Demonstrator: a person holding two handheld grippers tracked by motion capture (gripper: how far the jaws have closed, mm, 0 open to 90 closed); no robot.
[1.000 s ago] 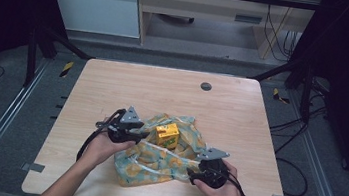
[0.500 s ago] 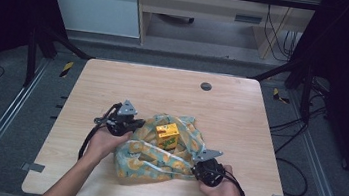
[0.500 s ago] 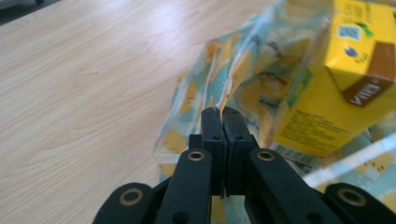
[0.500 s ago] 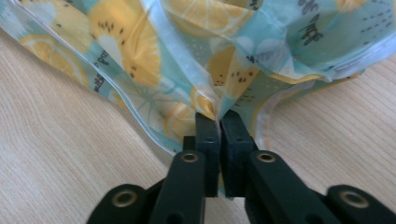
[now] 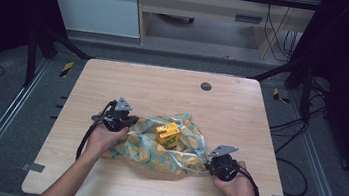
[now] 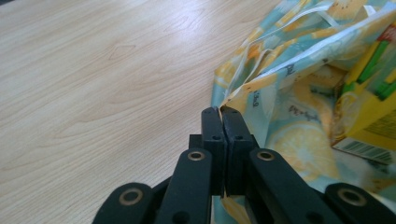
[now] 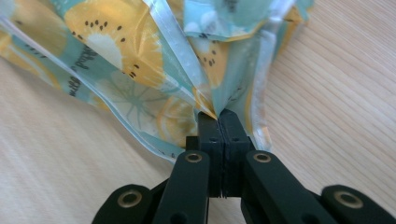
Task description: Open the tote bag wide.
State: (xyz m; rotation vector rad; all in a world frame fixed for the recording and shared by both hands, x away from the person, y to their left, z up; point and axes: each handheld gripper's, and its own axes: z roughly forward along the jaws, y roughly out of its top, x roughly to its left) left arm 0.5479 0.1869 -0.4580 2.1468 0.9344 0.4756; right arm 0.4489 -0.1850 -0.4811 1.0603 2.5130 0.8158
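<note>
Both grippers are clamped tight on opposite corners of a thin teal cloth printed with yellow citrus slices, which lies crumpled near the table's front edge, about midway along it. On the left, the left gripper pinches its hemmed corner; on the right, the right gripper bites a bunched fold. That two-cornered hold looks meant for spreading or gathering the cloth around the small yellow carton standing on its middle.
</note>
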